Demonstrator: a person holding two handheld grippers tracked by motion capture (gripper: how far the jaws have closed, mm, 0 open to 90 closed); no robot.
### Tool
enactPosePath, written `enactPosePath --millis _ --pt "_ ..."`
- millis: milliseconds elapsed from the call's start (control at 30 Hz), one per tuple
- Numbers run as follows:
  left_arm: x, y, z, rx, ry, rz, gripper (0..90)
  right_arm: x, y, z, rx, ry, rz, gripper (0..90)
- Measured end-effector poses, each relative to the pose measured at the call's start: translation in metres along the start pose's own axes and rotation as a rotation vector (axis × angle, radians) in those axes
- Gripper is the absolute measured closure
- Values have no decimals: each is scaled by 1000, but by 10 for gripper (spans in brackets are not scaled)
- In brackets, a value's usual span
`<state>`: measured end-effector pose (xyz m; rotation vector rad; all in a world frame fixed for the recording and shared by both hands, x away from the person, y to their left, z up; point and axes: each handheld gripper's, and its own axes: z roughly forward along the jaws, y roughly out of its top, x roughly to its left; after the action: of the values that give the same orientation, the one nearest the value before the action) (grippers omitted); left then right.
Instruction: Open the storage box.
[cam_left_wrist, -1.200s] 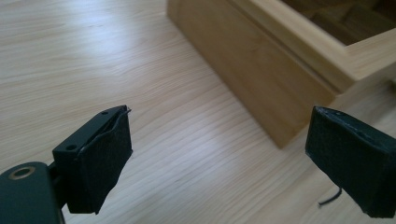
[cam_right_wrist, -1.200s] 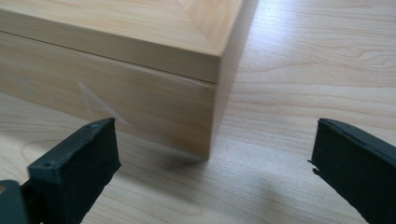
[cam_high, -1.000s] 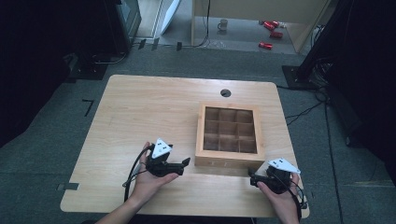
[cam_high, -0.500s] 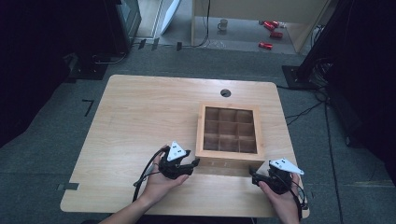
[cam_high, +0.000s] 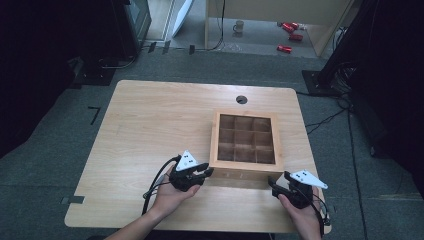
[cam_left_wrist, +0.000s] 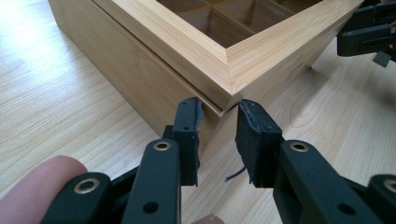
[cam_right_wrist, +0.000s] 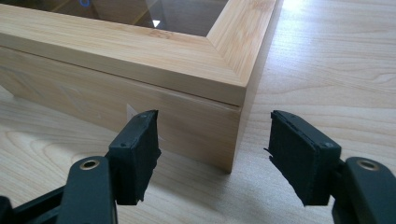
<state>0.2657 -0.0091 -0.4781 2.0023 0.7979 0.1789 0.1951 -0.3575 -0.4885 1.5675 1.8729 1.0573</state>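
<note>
A pale wooden box (cam_high: 245, 164) with a glazed lid over a grid of compartments stands on the table, right of centre. My left gripper (cam_high: 206, 172) is at its near left corner. In the left gripper view the jaws have just been closing, and the pads (cam_left_wrist: 189, 135) now pinch that corner of the box (cam_left_wrist: 140, 70) just under the lid seam. My right gripper (cam_high: 273, 183) is at the near right corner. Its jaws have just been closing, with the corner of the box (cam_right_wrist: 116, 46) between them, and the pads (cam_right_wrist: 135, 149) stand clear of the wood. The right gripper (cam_left_wrist: 369, 32) also shows far off in the left gripper view.
The wooden table (cam_high: 150, 125) has a round cable hole (cam_high: 241, 99) behind the box. Its near edge runs just under my hands. Cables trail from both grippers. On the floor beyond lie red cans (cam_high: 290, 37) and a mug (cam_high: 239, 26).
My left hand has slid right across the table to the box's near left corner and its jaws have narrowed onto it. The right hand has stayed by the near right corner.
</note>
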Motion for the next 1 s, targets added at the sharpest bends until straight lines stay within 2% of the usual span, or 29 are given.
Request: enactPosePath --millis 133,333,467,600,633,667,800,933,967,1000 --pt "-1 2 -3 -19 3 -1 730 -2 1 -3 -11 -4 -5 336" --pt "-1 7 -4 -20 9 -2 723 -4 3 -7 -26 -11 8 336" --pt "-5 10 -6 -19 40 36 713 -6 6 -10 -56 -18 10 337" --pt "-5 12 -8 -28 35 35 699 -6 9 -10 -68 -27 11 336" --pt "-5 16 -13 -76 47 36 694 -6 11 -9 -72 -36 3 329" --pt "-4 20 -17 -90 56 38 694 -5 11 -6 -39 -36 -20 312" --pt "4 30 -25 -121 72 21 693 -1 9 -3 -36 -17 -33 313" --pt "7 24 -21 -87 57 2 677 1 9 -3 -39 -21 -53 317" --pt "6 20 -19 -68 47 1 667 0 9 -3 -40 -16 -50 317" --pt "2 12 -13 -25 27 14 637 -1 9 -3 -40 -8 -35 317"
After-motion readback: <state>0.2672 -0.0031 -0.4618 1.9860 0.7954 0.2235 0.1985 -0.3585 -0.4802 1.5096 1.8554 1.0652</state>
